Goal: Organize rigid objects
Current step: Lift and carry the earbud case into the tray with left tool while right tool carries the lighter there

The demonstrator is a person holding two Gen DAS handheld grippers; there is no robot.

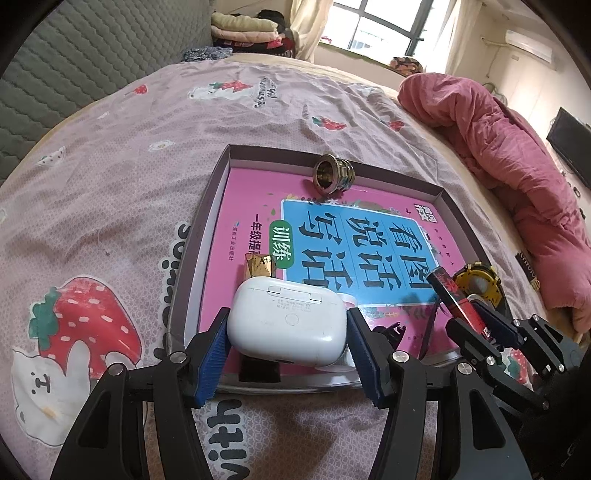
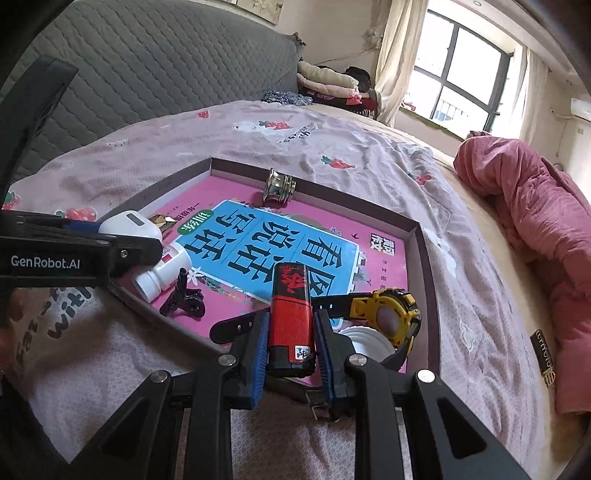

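A shallow box tray (image 1: 332, 154) (image 2: 424, 254) with a pink and blue book cover in it lies on the bed. My left gripper (image 1: 288, 322) (image 2: 110, 236) is shut on a white earbud case (image 1: 286, 325) (image 2: 127, 220) over the tray's near left corner. My right gripper (image 2: 291, 322) (image 1: 476, 317) is shut on a red and black lighter (image 2: 290, 295) (image 1: 456, 295) at the tray's near edge. In the tray lie a metal threaded ring (image 1: 334, 175) (image 2: 279, 189), a gold piece (image 1: 260, 265), a white bottle (image 2: 162, 269), a black hair clip (image 2: 184, 299) and a yellow watch (image 2: 391, 314) (image 1: 476, 284).
The bed sheet (image 1: 110, 177) is pink with strawberry prints. A bunched pink quilt (image 1: 517, 166) (image 2: 535, 221) lies to the right. A grey padded headboard (image 2: 166, 66) stands at the back, with folded clothes (image 1: 243, 31) beside it. A white disc (image 2: 365, 341) sits under the watch.
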